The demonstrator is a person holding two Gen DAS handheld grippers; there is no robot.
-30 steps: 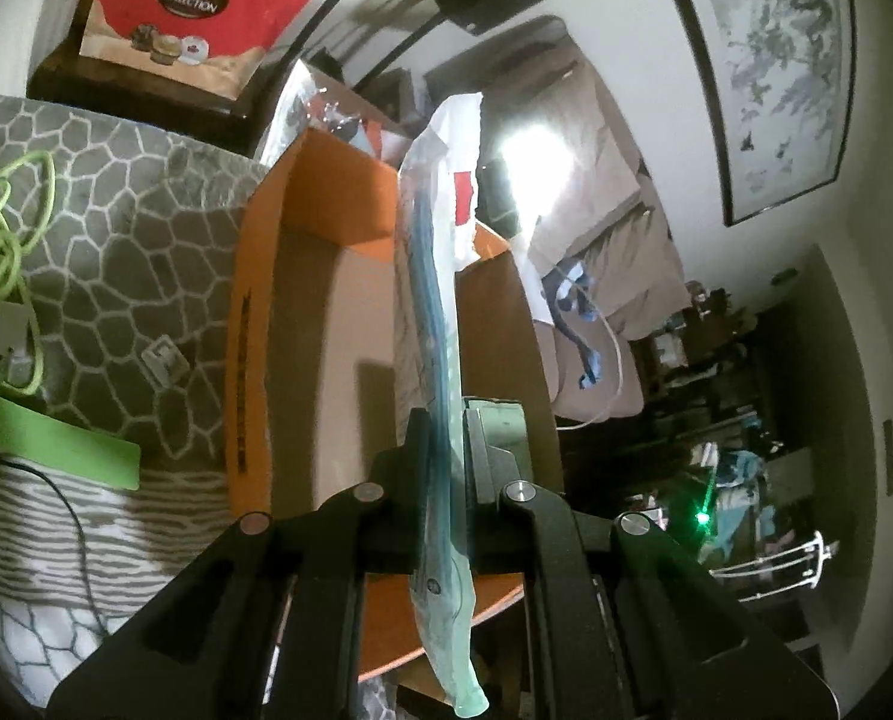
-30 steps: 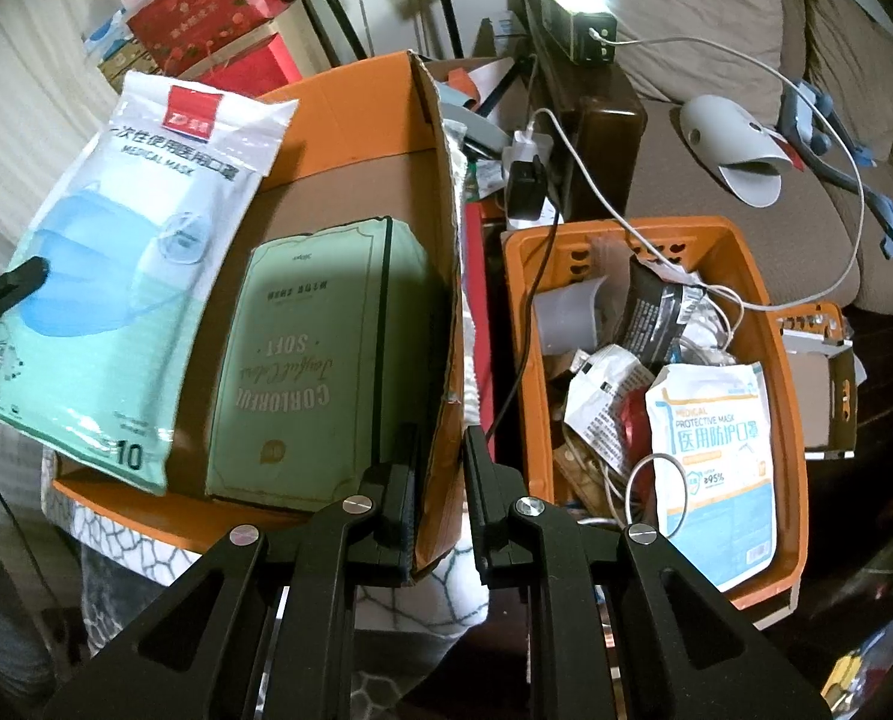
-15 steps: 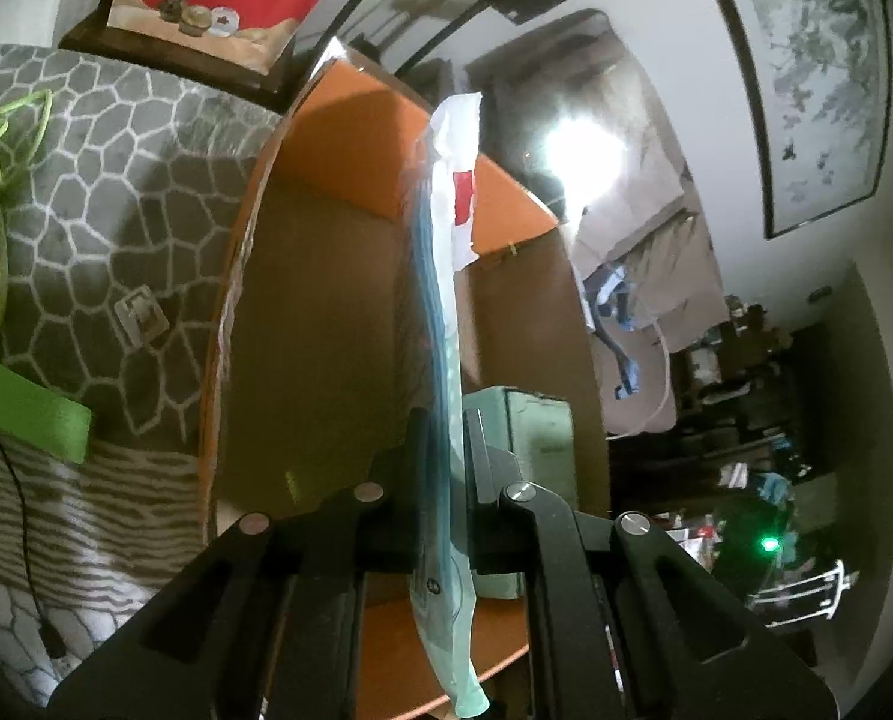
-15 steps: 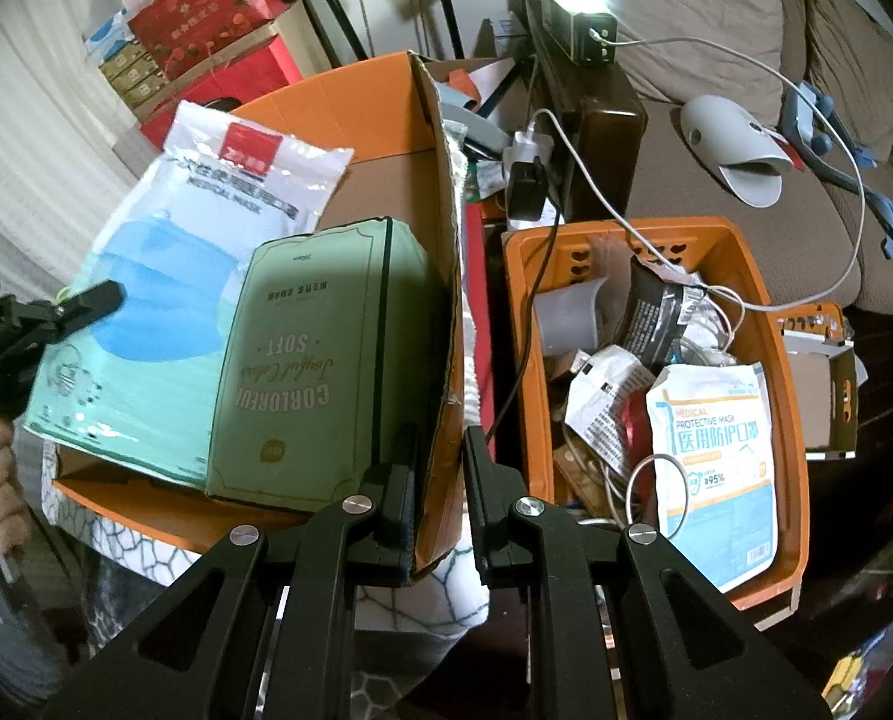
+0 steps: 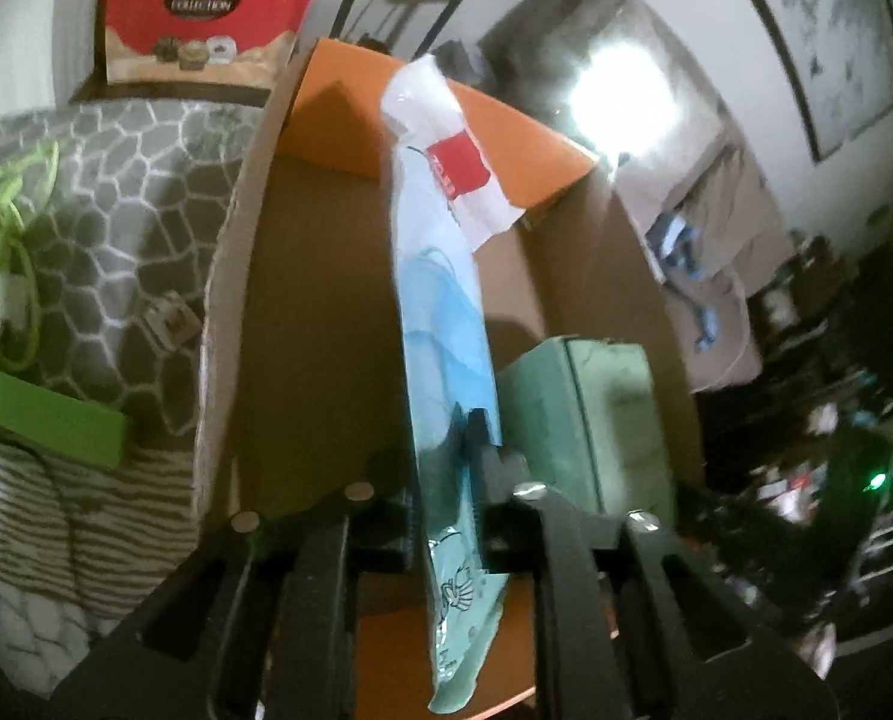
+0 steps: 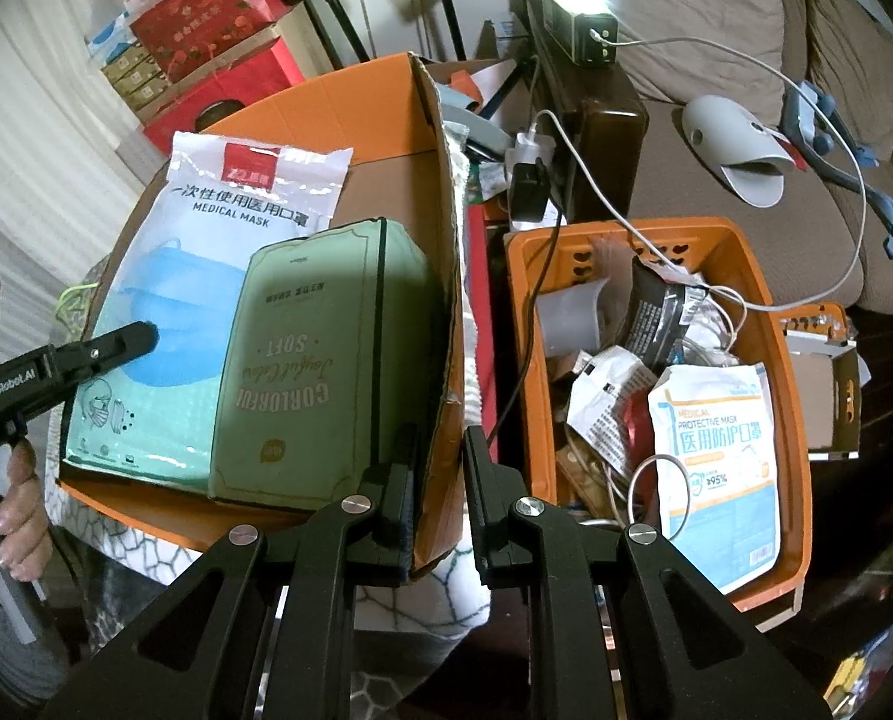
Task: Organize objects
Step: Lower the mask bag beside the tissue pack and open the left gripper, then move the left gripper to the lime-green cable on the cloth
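Cluttered living-room surroundings frame the left gripper, whose jaws have just been opening around the glossy blue-and-white plastic mask packet now lowered into the orange cardboard box beside the matte green tissue pack, likely a release, while the right gripper clamps the box's corrugated wall.

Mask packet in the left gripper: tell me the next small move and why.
Probably finish opening the left gripper and draw it back. Its jaws have just been opening with the mask packet between them, and the packet already sits in the cardboard box beside the green tissue pack. The right gripper clamps the box wall, steadying it.
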